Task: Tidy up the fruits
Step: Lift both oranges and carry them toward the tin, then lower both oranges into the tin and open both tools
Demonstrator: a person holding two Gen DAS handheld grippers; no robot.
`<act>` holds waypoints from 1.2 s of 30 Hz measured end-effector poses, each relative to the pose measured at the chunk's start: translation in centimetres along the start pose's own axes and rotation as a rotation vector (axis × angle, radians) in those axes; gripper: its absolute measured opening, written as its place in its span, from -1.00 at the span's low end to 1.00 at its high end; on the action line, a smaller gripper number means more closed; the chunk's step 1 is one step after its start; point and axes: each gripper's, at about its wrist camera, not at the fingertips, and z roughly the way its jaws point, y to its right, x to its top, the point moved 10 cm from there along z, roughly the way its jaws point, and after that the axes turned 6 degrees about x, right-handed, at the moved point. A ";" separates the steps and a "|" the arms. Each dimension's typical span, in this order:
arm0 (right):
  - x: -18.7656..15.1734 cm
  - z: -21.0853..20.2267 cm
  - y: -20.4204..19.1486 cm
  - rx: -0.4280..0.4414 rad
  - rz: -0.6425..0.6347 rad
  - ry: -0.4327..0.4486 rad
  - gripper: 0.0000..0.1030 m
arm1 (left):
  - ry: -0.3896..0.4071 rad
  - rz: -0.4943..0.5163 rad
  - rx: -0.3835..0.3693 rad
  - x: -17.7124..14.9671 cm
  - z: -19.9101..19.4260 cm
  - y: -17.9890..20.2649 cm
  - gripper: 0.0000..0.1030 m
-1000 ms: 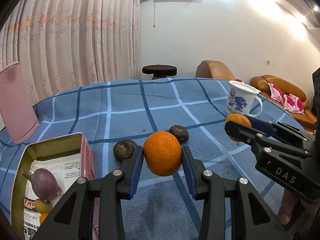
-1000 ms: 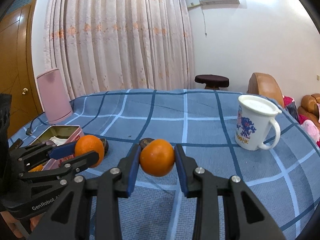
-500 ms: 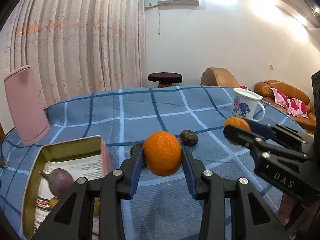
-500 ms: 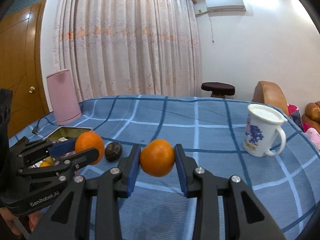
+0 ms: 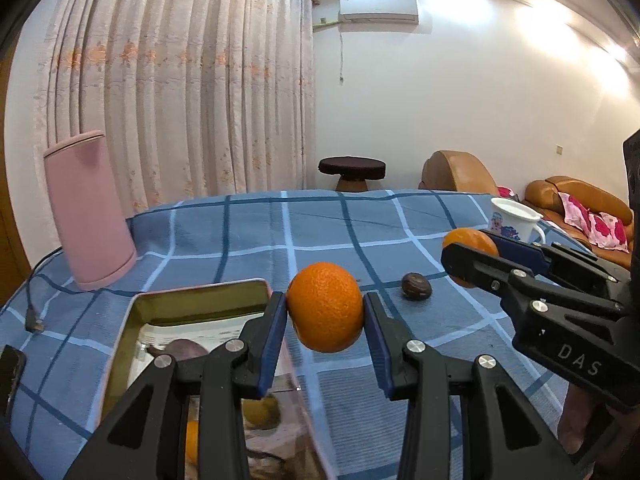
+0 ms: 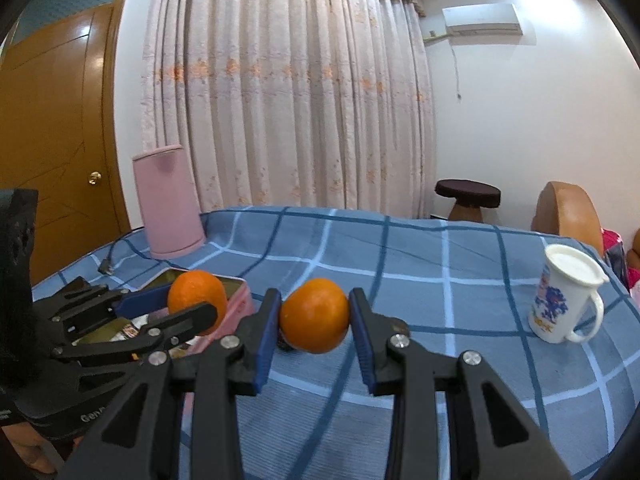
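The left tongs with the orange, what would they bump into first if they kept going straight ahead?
Probably nothing soon. The left tongs, shut on an orange, point over the blue checked tablecloth toward the stool. The tin sits lower left, though depth is hard to judge.

Between the matt black plastic fingers of the left gripper [image 5: 325, 316], lined with blue ribbed pads [image 5: 273, 336], sits a round orange with dimpled, faintly glossy peel [image 5: 325, 307]. Just left of those fingers lies a rectangular pink tin with a dull brassy metal inside [image 5: 192, 308], lined with printed paper. Under both tools spreads a blue checked woven cloth [image 6: 440, 280], matt and finely ribbed. Right of the right gripper [image 6: 315, 316] stands a glossy white printed mug [image 6: 560, 304]. Far ahead left, a smooth matt pink cylinder [image 6: 168, 212] and a varnished wooden door [image 6: 56, 140].
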 end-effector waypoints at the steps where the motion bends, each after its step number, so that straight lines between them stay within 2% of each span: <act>1: 0.2 0.2 -0.5 0.010 -0.004 0.000 -0.27 | 0.000 -0.001 0.006 0.0 -0.1 -0.2 -0.21; 12: 1.1 2.9 -5.5 0.091 -0.054 -0.013 -0.27 | -0.020 -0.050 0.067 -0.4 -0.3 -4.9 -0.21; 23: 0.1 5.8 -10.2 0.175 -0.093 -0.062 -0.27 | -0.048 -0.110 0.137 -1.3 -0.1 -10.2 -0.21; 36: -2.1 8.2 -12.1 0.224 -0.095 -0.141 -0.27 | -0.090 -0.130 0.178 -2.4 0.5 -13.2 -0.20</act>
